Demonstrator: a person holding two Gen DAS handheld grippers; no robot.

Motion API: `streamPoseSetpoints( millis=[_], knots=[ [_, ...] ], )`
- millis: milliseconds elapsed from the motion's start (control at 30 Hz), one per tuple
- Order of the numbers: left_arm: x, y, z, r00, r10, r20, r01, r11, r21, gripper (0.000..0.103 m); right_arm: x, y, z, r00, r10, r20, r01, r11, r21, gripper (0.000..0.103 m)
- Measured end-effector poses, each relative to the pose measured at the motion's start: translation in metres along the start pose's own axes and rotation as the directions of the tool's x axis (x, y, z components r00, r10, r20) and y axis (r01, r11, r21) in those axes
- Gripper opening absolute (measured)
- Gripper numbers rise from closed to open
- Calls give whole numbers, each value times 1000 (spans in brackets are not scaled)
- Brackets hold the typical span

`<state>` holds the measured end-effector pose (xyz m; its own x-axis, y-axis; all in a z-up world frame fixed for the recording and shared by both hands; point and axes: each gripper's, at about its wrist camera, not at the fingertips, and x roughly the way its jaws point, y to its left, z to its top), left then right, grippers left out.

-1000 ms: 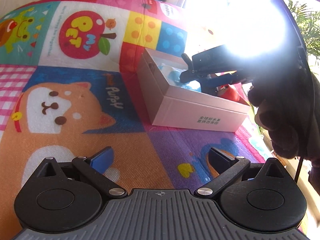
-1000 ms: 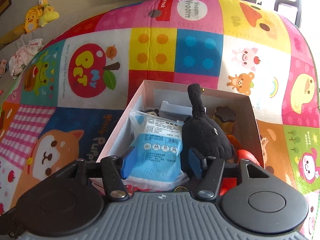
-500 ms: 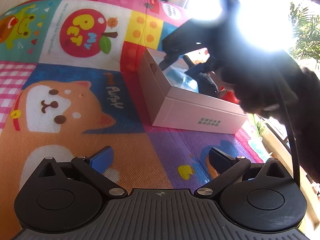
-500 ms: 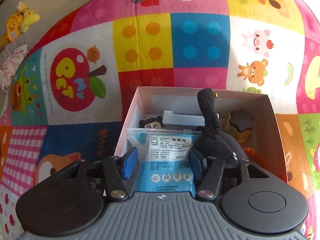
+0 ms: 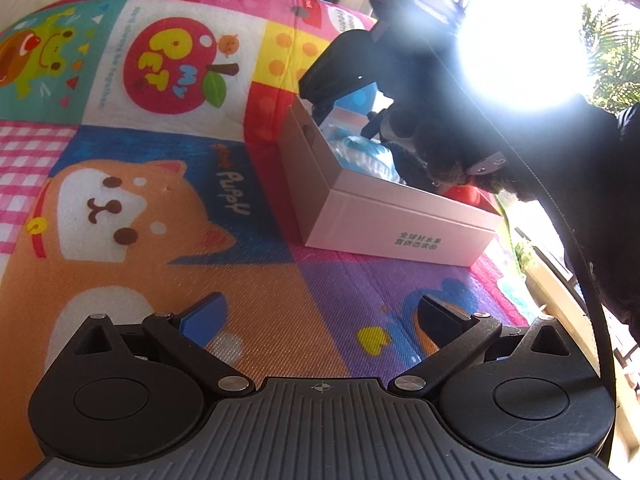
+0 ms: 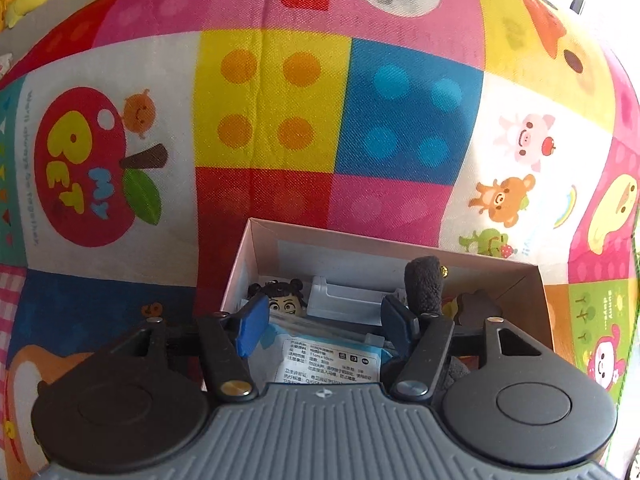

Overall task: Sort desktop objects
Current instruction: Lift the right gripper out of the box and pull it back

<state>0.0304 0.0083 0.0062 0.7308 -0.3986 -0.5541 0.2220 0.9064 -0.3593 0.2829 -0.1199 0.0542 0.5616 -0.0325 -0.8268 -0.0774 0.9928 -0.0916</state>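
Right gripper [image 6: 322, 322] hung tilted down over the pink box [image 6: 240, 264], jaws about half apart and opening. Blue pads sat over the box contents; nothing clamped between them, as far as the right wrist view showed. Whether a pad touched the wipes pack [image 6: 320, 360] below, couldn't tell.

Box stood on the cartoon mat [image 6: 280, 100], open top. Inside:
- blue-white wipes pack at the near side, label up
- small doll head [image 6: 286, 300] with black hair, at the far left, just behind the pack
- clear plastic tray [image 6: 348, 296] against the far wall
- black plush [image 6: 424, 284], its tail or neck sticking up beside the right pad
- brown flower-shaped piece [image 6: 476, 306] at the right, half hidden by the gripper

Left gripper [image 5: 320, 316] hovered low over the mat, jaws wide, holding nothing. It pointed at the purple and orange panels, well short of the box [image 5: 400, 224].

From the left wrist view the right gripper [image 5: 340, 76] showed as a dark shape above the box's far end, held by a dark-gloved hand [image 5: 460, 148]. Strong window glare washed out that corner. A red object [image 5: 466, 194] sat in the box's near right corner; couldn't tell what it was.
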Motion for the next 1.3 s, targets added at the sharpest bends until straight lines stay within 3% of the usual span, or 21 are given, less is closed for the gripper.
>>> streamPoseSetpoints(
  millis=[233,400,467,633,867,1000,1100,1200,1300],
  knots=[
    [0,0,0,1000,3,-1,-3,1000,7,103,-46,-26,-17,997,83,12,-83,996,39,58],
    [0,-3,-3,1000,-2,-6,2,1000,23,103,-75,-47,-73,988,151,3,-151,987,51,54],
    [1,-3,-3,1000,-3,-5,4,1000,19,103,-92,-60,-101,984,165,61,-169,984,60,54],
    [3,-5,-4,1000,9,-3,-9,1000,27,103,-133,-93,-164,962,118,246,-127,992,21,55],
    [3,-12,1,997,79,0,-78,995,60,103,-131,-139,-184,959,72,275,-107,988,114,55],
    [-4,-22,35,993,95,71,-102,988,112,103,-126,-147,-194,950,65,305,-114,983,145,55],
    [1,-42,80,984,103,144,-133,968,212,103,-121,-144,-206,941,56,335,-104,986,128,55],
    [36,-69,132,978,119,174,-169,934,313,103,-120,-141,-202,931,69,357,-111,989,100,55],
    [87,-89,170,981,132,145,-177,916,360,103,-126,-137,-185,906,97,412,-135,989,64,50]
  ],
)
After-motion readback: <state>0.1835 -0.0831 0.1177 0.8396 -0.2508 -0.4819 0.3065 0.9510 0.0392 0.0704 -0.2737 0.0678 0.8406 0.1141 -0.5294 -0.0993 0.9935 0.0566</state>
